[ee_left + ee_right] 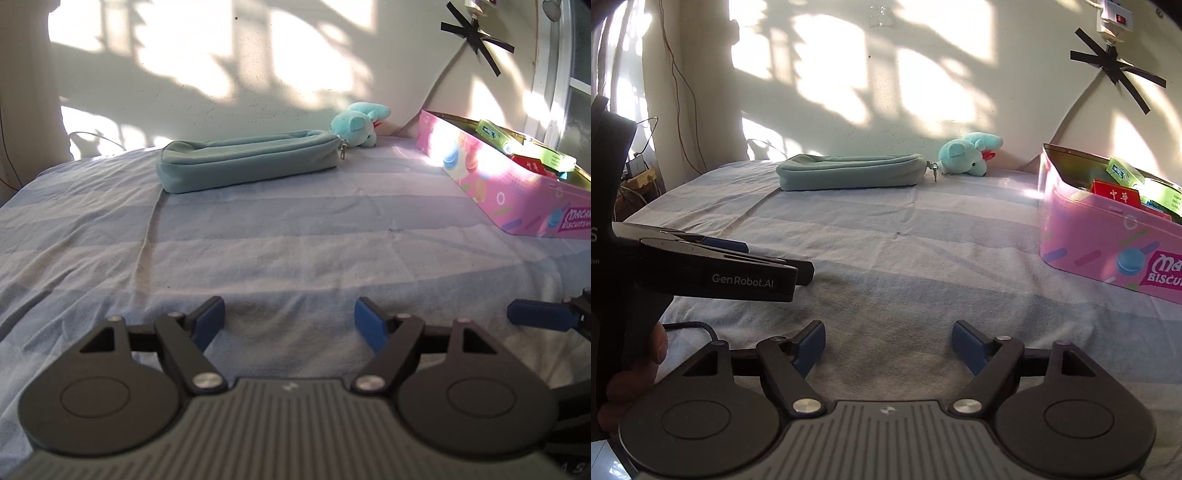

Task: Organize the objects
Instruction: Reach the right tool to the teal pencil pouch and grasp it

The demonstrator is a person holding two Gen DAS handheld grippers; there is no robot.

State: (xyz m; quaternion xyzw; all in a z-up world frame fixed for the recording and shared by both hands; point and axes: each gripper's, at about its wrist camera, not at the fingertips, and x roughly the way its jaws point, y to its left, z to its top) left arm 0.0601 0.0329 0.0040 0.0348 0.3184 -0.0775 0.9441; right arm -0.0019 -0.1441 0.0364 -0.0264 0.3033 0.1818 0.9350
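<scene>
I have both grippers low over the near edge of the bed (258, 229), side by side. The left gripper (290, 319) stands wide open with nothing between its pads; the right gripper (888, 345) likewise, spread and empty. I judge this a ready posture: neither tool has anything within reach. The pouch (243, 160) lies flat at the far side, against the wall, its zipper end just beside the plush (360, 123), which slumps on its side; whether the two are joined by the clip I cannot tell. The tin (517, 195) sits open at the right, already holding several small packets, so I take it for the collecting place. The pouch and plush appear to be what remains loose.
</scene>
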